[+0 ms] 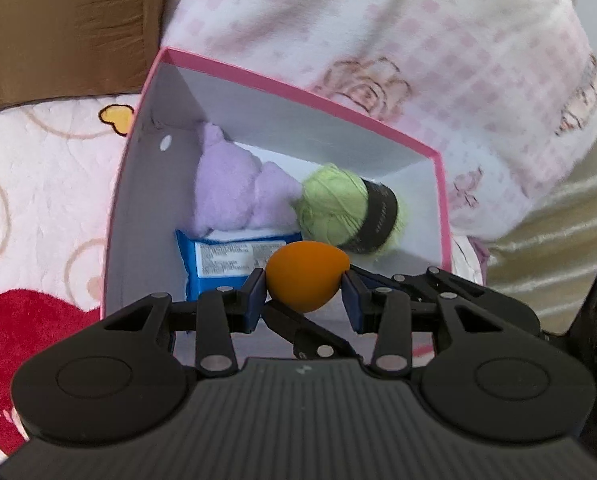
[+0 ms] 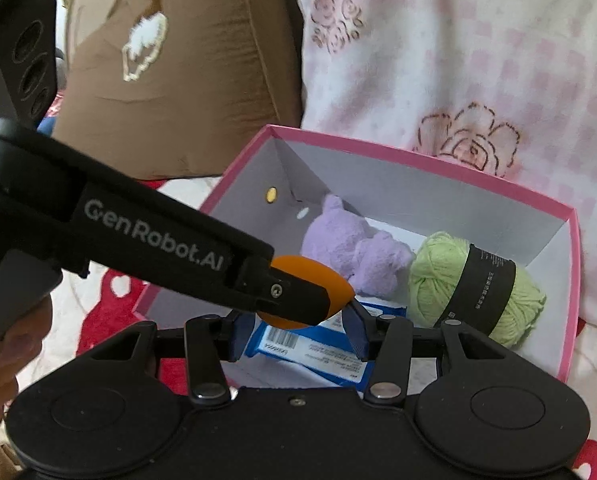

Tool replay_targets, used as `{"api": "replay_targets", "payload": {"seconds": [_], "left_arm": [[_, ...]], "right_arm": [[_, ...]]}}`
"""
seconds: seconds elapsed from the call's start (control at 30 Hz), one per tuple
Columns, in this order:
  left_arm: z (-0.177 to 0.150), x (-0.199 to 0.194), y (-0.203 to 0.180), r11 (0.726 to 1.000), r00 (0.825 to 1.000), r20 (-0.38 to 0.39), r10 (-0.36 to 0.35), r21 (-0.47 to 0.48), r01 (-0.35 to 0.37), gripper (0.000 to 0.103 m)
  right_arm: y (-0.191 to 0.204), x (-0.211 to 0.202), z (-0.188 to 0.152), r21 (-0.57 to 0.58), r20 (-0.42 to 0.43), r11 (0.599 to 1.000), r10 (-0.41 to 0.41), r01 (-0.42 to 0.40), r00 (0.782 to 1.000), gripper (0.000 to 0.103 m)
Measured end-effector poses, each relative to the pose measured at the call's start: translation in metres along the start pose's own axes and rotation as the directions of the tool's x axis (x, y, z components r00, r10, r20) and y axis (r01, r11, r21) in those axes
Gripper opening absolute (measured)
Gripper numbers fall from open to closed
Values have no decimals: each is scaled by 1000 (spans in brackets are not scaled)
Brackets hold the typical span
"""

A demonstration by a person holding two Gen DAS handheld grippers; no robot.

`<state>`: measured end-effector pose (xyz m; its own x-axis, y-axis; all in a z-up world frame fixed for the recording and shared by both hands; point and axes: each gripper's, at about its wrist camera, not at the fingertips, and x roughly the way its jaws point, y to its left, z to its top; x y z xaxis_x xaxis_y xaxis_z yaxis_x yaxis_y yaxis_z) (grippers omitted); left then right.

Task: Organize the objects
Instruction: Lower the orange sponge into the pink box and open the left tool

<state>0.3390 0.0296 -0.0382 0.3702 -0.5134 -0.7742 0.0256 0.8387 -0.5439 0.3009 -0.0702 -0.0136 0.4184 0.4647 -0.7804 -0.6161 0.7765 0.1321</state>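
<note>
**Room inside the box is on your near-left side**

Your left gripper [image 1: 304, 280], clamped on the orange egg [image 1: 307, 275], hangs over the pink box [image 1: 298, 92]. Below it the blue packet [image 1: 218, 264] covers the floor. The purple plush [image 1: 238, 188] and green yarn ball [image 1: 346, 208] fill the far half, touching each other. Bare floor shows along the left wall, probably a narrow strip. Your right gripper [image 2: 298, 334], jaws apart, crowds the near rim.
</note>
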Motion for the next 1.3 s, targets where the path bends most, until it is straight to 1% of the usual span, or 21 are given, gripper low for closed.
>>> {"api": "replay_targets", "payload": {"seconds": [0.07, 0.17, 0.3, 0.37, 0.43, 0.47, 0.53, 0.57, 0.6, 0.67, 0.73, 0.77, 0.8, 0.87, 0.93, 0.97, 1.03, 1.07, 1.17, 1.23, 1.3], "left_arm": [[3, 4, 3, 1000, 1000, 0, 15, -14, -15, 39], [8, 13, 4, 999, 999, 1, 43, -8, -43, 39], [15, 30, 9, 999, 1000, -21, 17, -48, -18, 39], [17, 35, 9, 998, 1000, -1, 8, -62, -8, 39], [18, 40, 10, 996, 1000, 7, -5, -85, 6, 39], [19, 42, 10, 997, 1000, 13, -3, -83, 4, 39], [19, 46, 10, 997, 1000, 10, 5, -77, -4, 39], [19, 47, 11, 997, 1000, 8, 3, -82, -2, 39], [19, 47, 12, 997, 1000, 7, 3, -82, -2, 39], [17, 46, 16, 997, 1000, 19, 9, -79, -8, 39], [13, 44, 20, 999, 999, 44, -5, -52, 8, 40], [12, 43, 23, 999, 999, 45, 0, -42, 2, 40], [11, 43, 26, 999, 999, 47, 7, -46, -5, 40], [11, 45, 31, 998, 999, 48, -6, -64, 9, 40], [11, 46, 33, 998, 998, 53, -17, -60, 21, 40], [11, 47, 32, 999, 998, 55, -7, -54, 10, 37], [10, 49, 31, 999, 998, 58, 11, -47, -8, 36], [10, 50, 31, 999, 998, 57, 6, -46, -4, 36], [9, 48, 31, 999, 998, 64, -10, -42, 13, 36], [8, 46, 30, 1000, 997, 74, -1, -31, 3, 36], [7, 43, 30, 1000, 996, 87, 15, -18, -14, 36]], "right_arm": [[1, 8, 3, -19, -6, 1000, -5, 5, 1000, 54], [-2, 23, 9, -32, -48, 999, -3, 1, 999, 54], [-5, 39, 12, -59, -93, 998, -28, 22, 995, 59], [-7, 42, 11, -64, -82, 997, -58, 53, 995, 61], [-9, 43, 10, -40, -67, 996, -80, 78, 995, 62], [-10, 44, 9, -35, -55, 997, -74, 72, 996, 63], [-11, 47, 8, -30, -49, 996, -86, 84, 995, 61], [-14, 51, 8, -18, -64, 996, -86, 85, 994, 55], [-16, 54, 7, -5, -73, 997, -80, 80, 994, 54], [-18, 58, 6, 6, -81, 997, -74, 75, 994, 54], [-19, 60, 5, 4, -78, 997, -79, 79, 994, 54], [-21, 60, 4, 11, -75, 997, -75, 76, 994, 56], [-23, 61, 4, 24, -76, 997, -69, 71, 995, 57], [-29, 62, 4, 55, -84, 997, -46, 51, 995, 58], [-34, 60, 2, 82, -79, 996, -34, 40, 996, 59], [-36, 58, 1, 95, -73, 995, -29, 36, 997, 58], [-35, 53, -2, 95, -37, 995, -39, 42, 999, 49], [-33, 51, -3, 75, -33, 996, -52, 55, 998, 39], [-25, 47, -5, 24, -25, 995, -96, 97, 995, 29], [-21, 47, -7, -2, -16, 993, -114, 114, 993, 29], [-20, 49, -7, -15, -27, 990, -138, 137, 990, 29]]}}
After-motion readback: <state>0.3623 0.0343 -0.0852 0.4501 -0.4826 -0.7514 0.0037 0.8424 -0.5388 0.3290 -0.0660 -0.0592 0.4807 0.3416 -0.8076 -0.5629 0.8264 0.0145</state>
